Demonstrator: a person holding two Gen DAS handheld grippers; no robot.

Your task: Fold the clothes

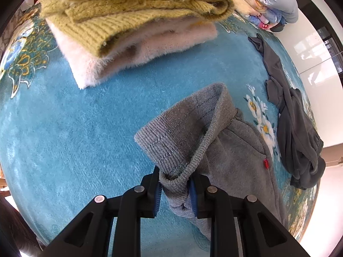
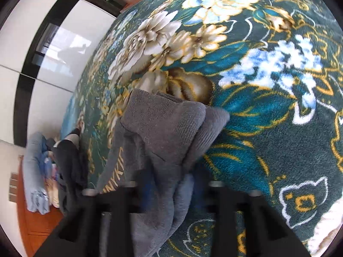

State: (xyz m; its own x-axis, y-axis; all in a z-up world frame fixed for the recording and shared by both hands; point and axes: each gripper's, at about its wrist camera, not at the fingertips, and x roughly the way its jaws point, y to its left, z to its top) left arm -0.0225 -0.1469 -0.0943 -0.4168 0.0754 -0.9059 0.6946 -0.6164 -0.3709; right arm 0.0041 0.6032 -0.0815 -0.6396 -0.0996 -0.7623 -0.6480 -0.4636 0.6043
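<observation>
Grey sweatpants (image 1: 231,150) hang pinched at the waistband by left gripper (image 1: 174,192) and right gripper (image 2: 171,194); next, lay them flat beside the folded stack (image 1: 133,32).

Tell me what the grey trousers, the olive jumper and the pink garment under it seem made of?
Grey trousers: fleecy knit, matte, with a ribbed waistband. Olive jumper: chunky ribbed knit, probably wool or acrylic, slightly hairy. Pink garment: plush, long fluffy pile.
</observation>
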